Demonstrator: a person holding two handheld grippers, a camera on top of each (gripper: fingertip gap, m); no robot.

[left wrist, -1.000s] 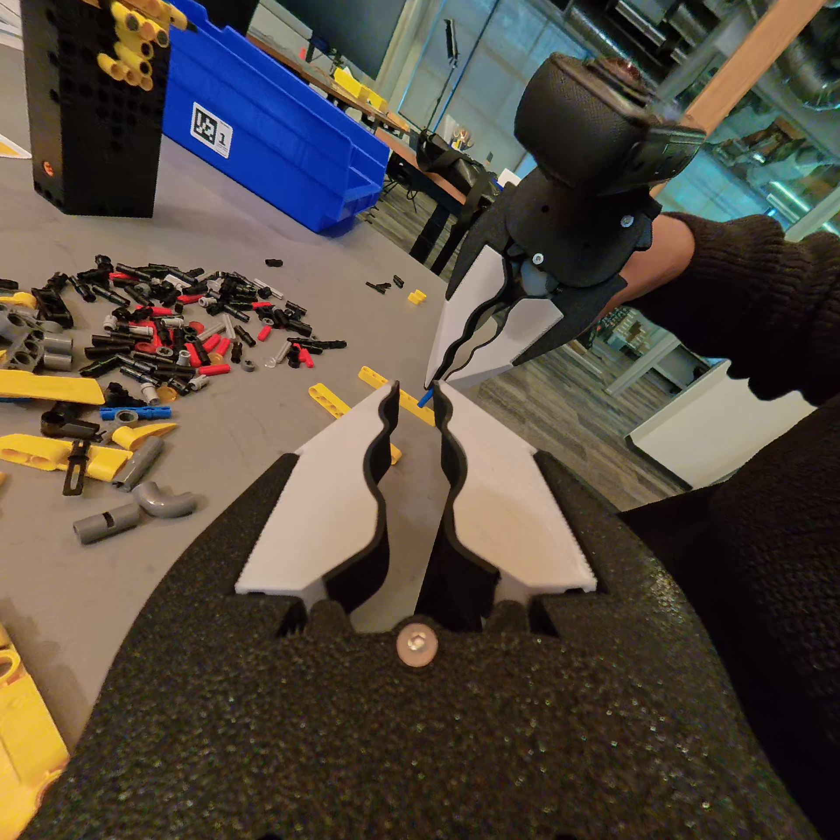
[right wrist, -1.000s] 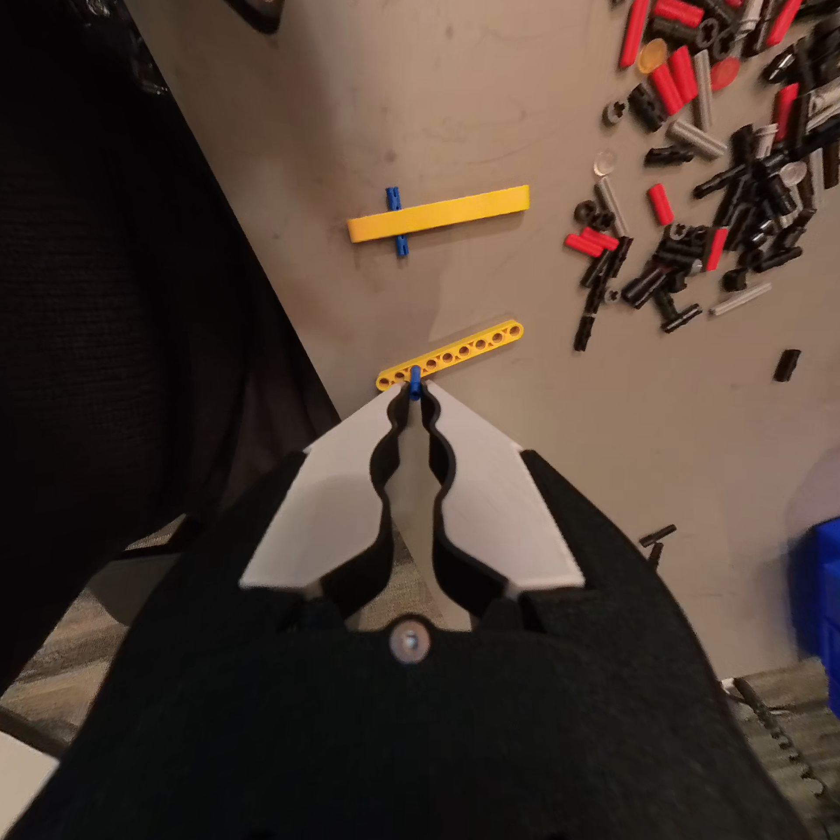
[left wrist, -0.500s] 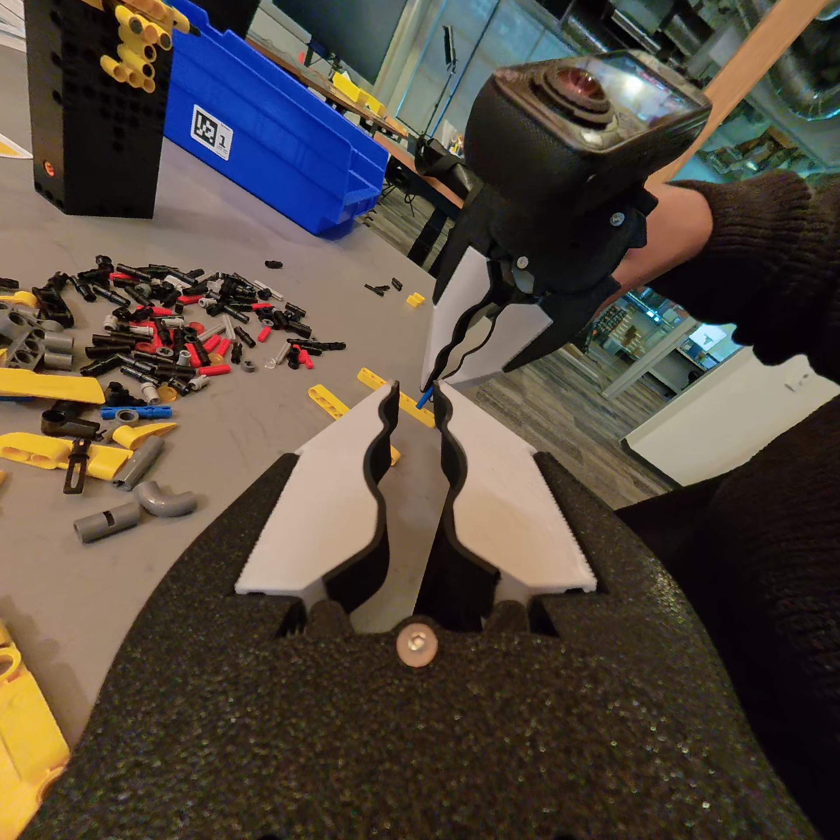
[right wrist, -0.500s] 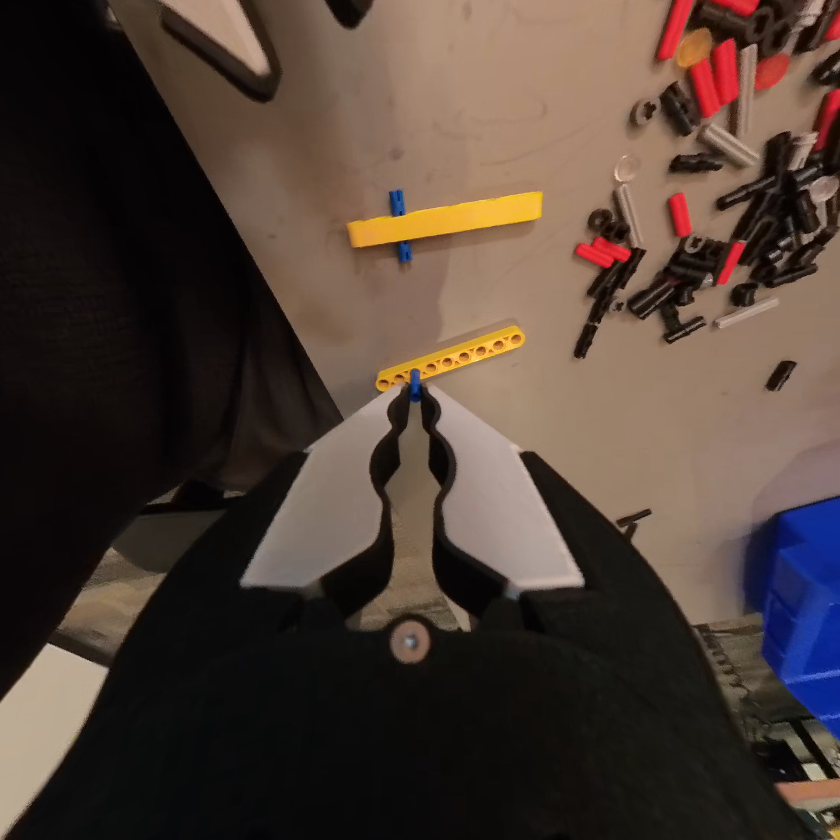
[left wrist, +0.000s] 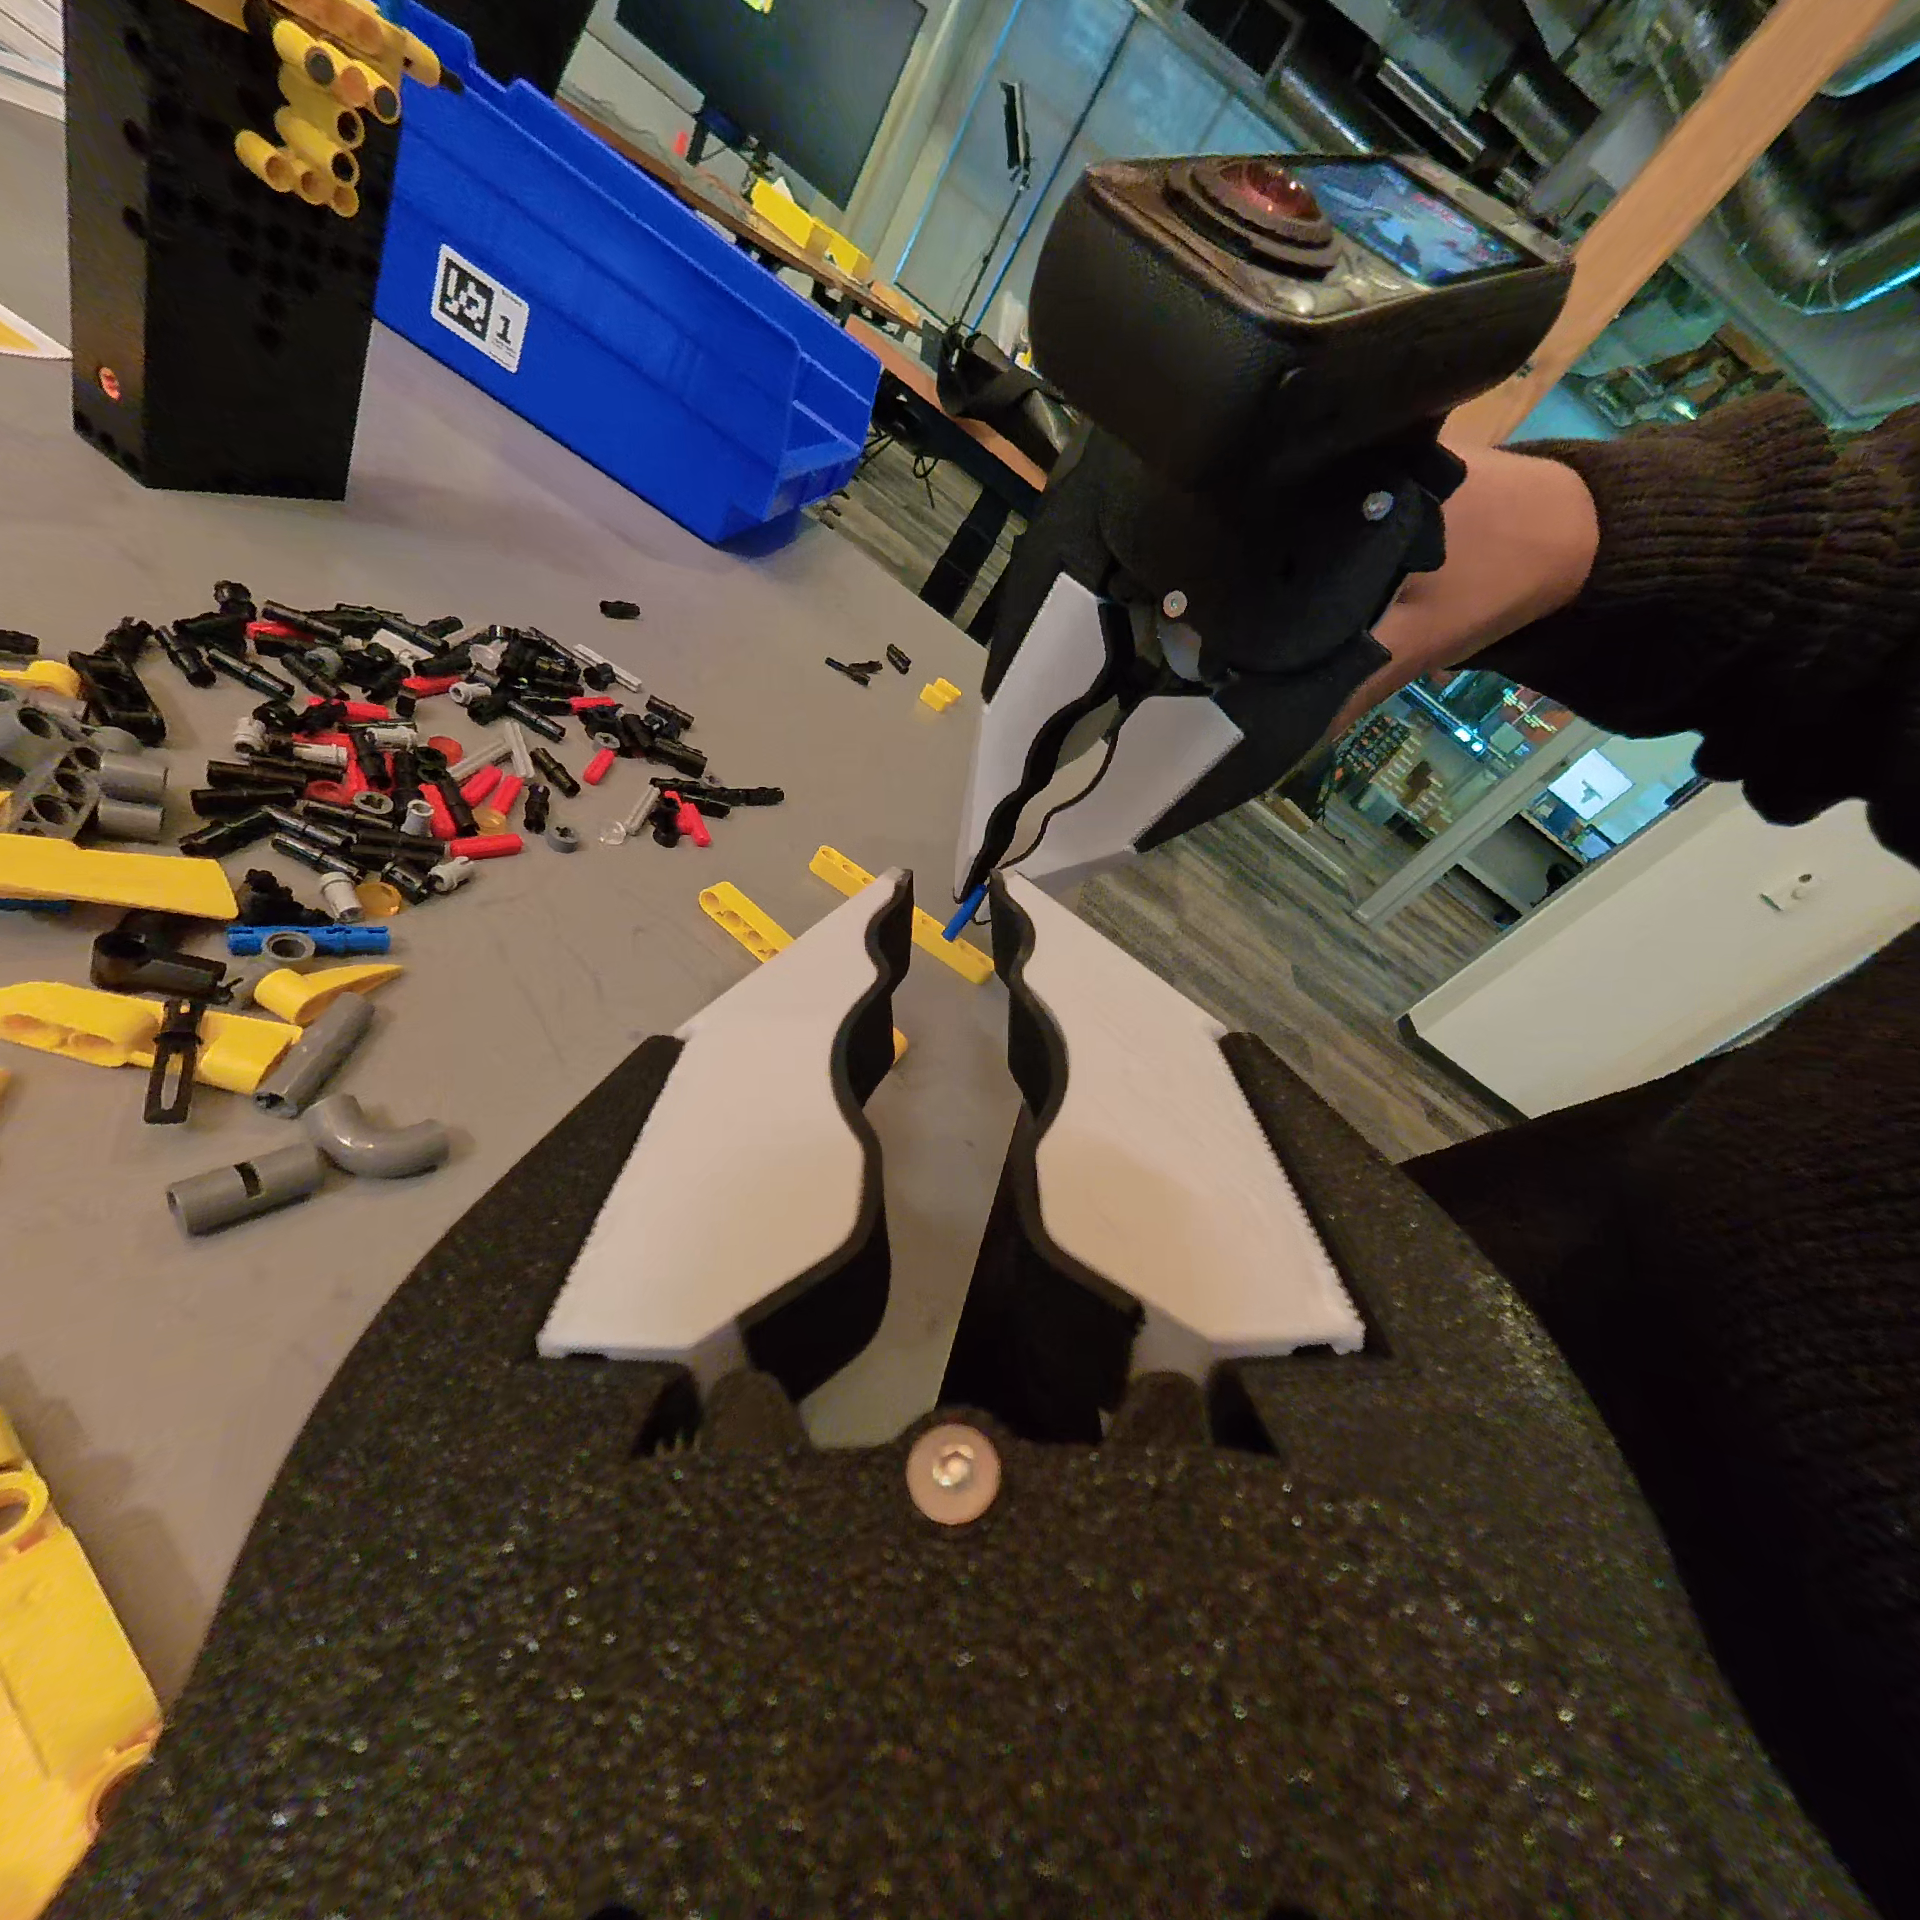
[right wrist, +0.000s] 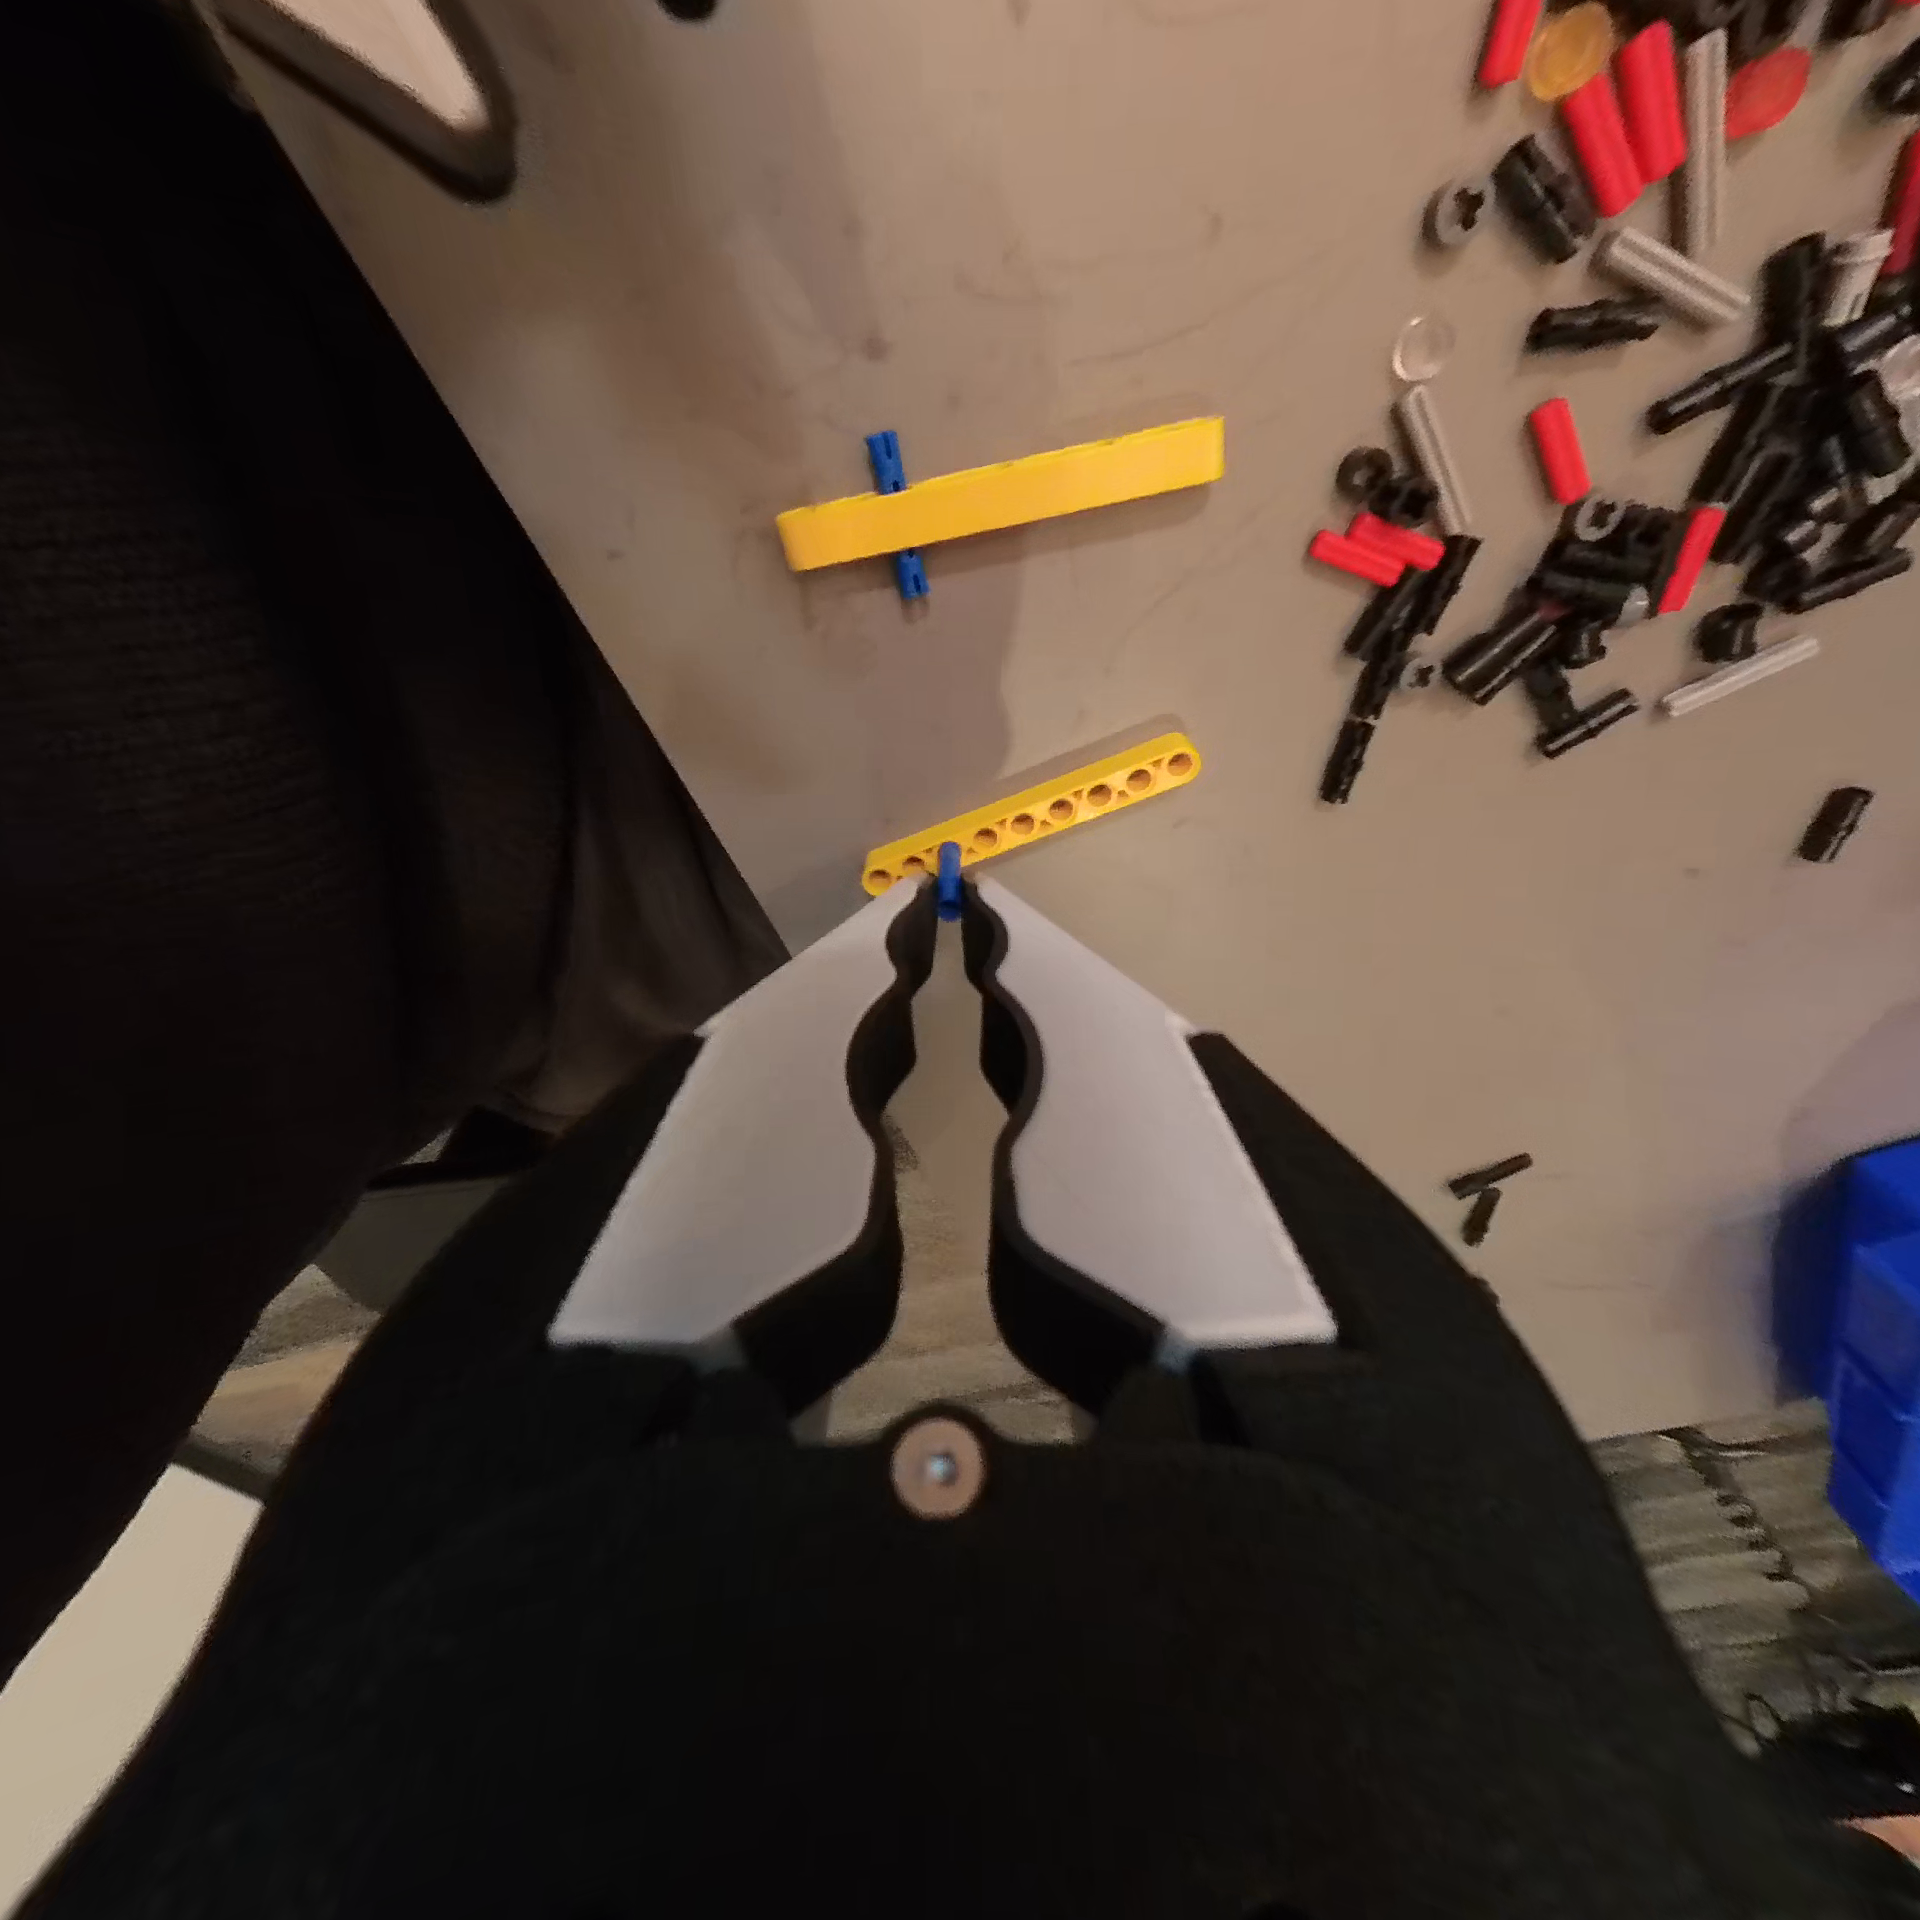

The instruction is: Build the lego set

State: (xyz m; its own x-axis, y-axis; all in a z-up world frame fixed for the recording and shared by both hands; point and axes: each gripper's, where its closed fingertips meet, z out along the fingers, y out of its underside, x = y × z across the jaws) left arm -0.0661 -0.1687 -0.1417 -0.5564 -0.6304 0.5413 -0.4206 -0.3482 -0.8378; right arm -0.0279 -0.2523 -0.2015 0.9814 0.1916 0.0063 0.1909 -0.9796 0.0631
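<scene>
2 tongs (left wrist: 951, 894) (right wrist: 948, 906) | grey table (left wrist: 540, 582) | blue bin (left wrist: 623, 312)

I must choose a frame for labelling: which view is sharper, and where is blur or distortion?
Left wrist view: sharp, with wide-angle bending at the blue bin. Right wrist view: softer, motion blur on the loose pins and at the edges.

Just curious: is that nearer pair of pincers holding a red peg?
No, the right gripper pinches a small blue pin at its tips, above a yellow holed beam.
</scene>
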